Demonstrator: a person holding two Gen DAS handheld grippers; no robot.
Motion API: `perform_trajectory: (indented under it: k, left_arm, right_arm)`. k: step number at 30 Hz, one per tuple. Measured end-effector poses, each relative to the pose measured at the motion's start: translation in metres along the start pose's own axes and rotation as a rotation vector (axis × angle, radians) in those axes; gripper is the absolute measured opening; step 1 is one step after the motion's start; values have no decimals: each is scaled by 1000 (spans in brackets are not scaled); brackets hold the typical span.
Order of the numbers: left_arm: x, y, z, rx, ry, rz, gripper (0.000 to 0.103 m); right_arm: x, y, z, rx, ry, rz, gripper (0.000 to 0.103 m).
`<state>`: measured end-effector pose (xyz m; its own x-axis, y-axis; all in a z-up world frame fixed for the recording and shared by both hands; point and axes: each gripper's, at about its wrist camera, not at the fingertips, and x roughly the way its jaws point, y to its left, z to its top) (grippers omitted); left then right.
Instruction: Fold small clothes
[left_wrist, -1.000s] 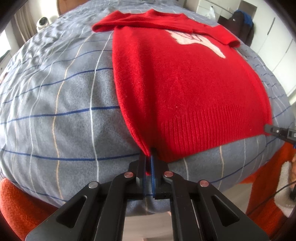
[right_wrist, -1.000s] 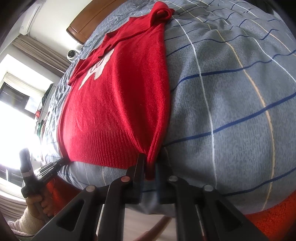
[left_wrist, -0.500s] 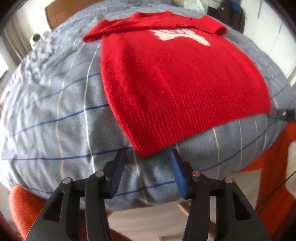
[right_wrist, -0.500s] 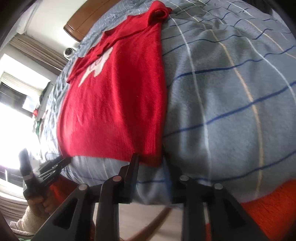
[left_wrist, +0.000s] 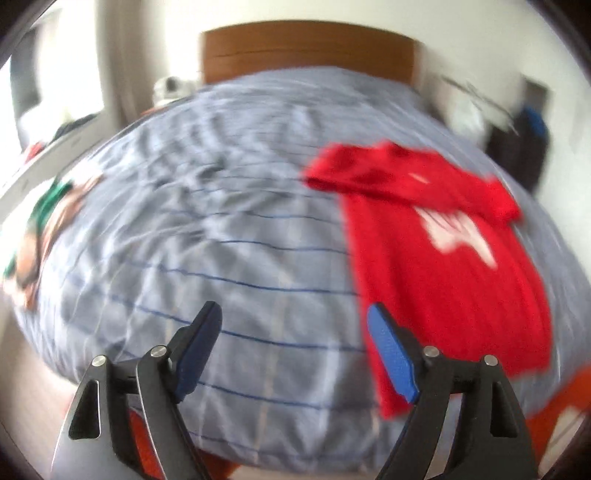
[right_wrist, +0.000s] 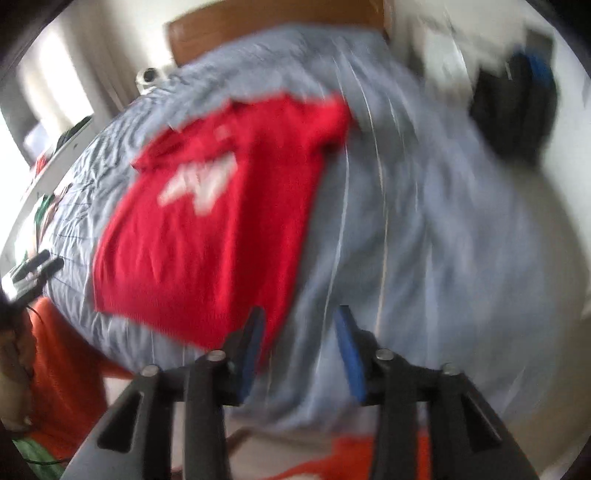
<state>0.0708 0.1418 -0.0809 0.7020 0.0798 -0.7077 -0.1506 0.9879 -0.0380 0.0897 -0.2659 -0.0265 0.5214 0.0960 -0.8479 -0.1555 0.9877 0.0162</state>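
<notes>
A red sweater (left_wrist: 443, 258) with a white chest print lies flat on the grey-blue checked bed cover (left_wrist: 221, 240), its sleeves folded across the top. It also shows in the right wrist view (right_wrist: 214, 229). My left gripper (left_wrist: 295, 325) is open and empty, above the bed to the left of the sweater's hem. My right gripper (right_wrist: 299, 325) is open and empty, at the sweater's lower right corner. The left gripper (right_wrist: 33, 266) shows at the left edge of the right wrist view. Both views are motion-blurred.
A wooden headboard (left_wrist: 306, 51) stands at the far end of the bed. Green and brown cloth (left_wrist: 40, 221) lies at the bed's left edge. A dark bag (left_wrist: 521, 147) hangs by the right wall. Orange fabric (right_wrist: 62, 369) lies below the bed's near edge.
Both grippers let go of the sweater's bottom corners, opened and drew back. The left gripper swung left and the views rose, so the headboard now shows.
</notes>
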Motion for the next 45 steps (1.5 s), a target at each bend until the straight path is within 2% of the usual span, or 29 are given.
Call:
perform_trajectory:
  k: [1,4,7,9,12,15,16,17,18,21,25,28,30,32,34,38,39,40,41,43,45]
  left_arm:
    - [1,5,-3,-18,-6,20,83]
    - [15,16,-23,-12,-18,114,83]
    - [21,7,-33,74,-2,185,83]
    - [20,4,-32,86,-13,182,83]
    - [20,-1,-34,111,-21,184,83]
    - [28,-5,-36,148,6,195,83]
    - [31,-5,-36,155,18,199,83]
    - [33,-6,-37,159,30,202,83]
    - [33,-5,-37,158,38,204,83]
    - [34,-4,-38,155,46,203,83]
    - [34,-1,-37,137,49,191,83]
    - [34,2,-36,99,55,172,83]
    - [37,6,-36,64,76,153,83]
    - [43,9,-38,38,110,145,83]
    - [47,10,-39,26,128,154,83]
    - [45,11,-40,16,118,179,83]
    - [45,12,-40,14,118,182,83]
    - [45,12,-40,13,120,184,83]
    - [46,12,-41,12,124,186,83]
    - [48,12,-42,15,129,191,83]
    - [50,11,-42,20,130,197,83]
  right_arm:
    - [-4,5,17,-40,-38,-5,66]
    - [13,29,63,-187,-92,19,71]
    - [67,55,99,-320,-56,64,70]
    - [115,73,119,-388,-5,75,69]
    - [175,94,135,-444,61,67,55]
    - [226,110,145,-487,95,12,50]
    - [237,112,147,-481,87,10,42]
    - [241,110,149,-457,71,15,17]
    - [240,103,155,-406,47,6,3]
    - [216,51,175,-166,-63,8,4]
    - [166,-77,177,113,-152,-91,4]
    - [130,-172,151,296,-162,-175,4]
    - [119,-217,129,379,-146,-227,4]
    - [114,-250,103,456,-122,-253,4]
    - [115,-269,79,534,-105,-212,4]
    - [121,-283,47,667,-122,-46,10]
    - [122,-286,41,693,-131,-19,14]
    - [122,-288,35,716,-144,0,29]
    - [121,-290,32,730,-156,10,44]
    - [119,-292,32,749,-180,14,50]
    - [121,-290,38,730,-167,-19,52]
